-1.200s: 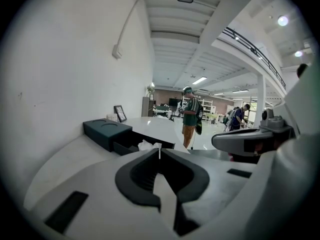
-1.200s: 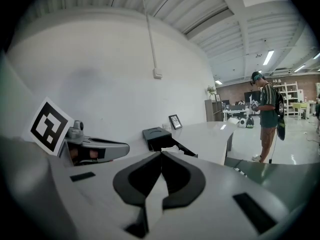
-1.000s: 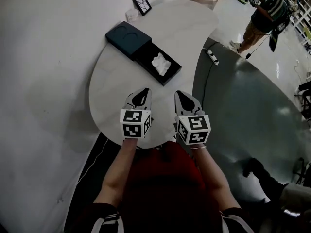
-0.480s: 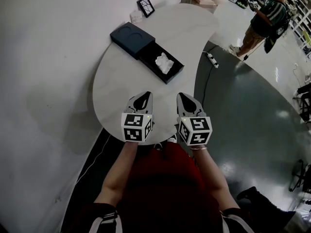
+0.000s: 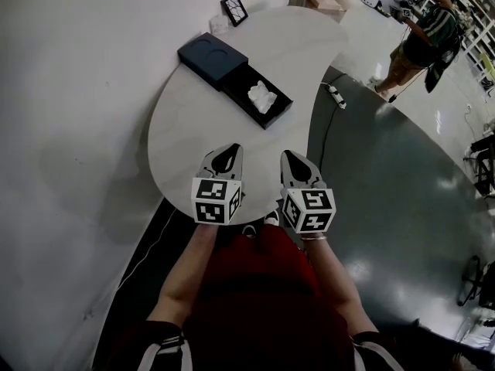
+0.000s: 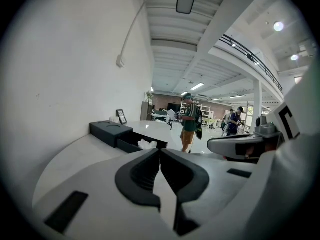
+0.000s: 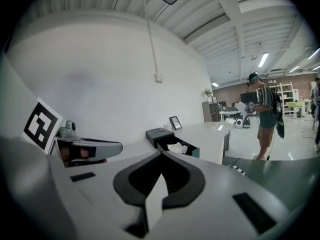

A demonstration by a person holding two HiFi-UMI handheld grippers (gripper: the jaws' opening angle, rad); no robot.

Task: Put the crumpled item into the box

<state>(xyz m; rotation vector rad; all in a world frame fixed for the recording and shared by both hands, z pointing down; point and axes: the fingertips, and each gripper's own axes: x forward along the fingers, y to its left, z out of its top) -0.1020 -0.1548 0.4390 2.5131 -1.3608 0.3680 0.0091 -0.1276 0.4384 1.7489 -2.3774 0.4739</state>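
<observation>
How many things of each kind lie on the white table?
Box: 1
Crumpled paper, inside the box: 1
Picture frame: 1
Small white thing beside the frame, too small to identify: 1
Total: 4

head view steeply down; gripper views level, forward; all share box [image 5: 210, 56]

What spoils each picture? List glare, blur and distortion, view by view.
Head view: evenly lit, with pale glare on the glossy dark green floor; the white crumpled paper in the black open box reads clearly. Left gripper view: fisheye bends the ceiling, corners black, the left gripper close and soft. Right gripper view: same fisheye and black rim, the right gripper slightly soft.
</observation>
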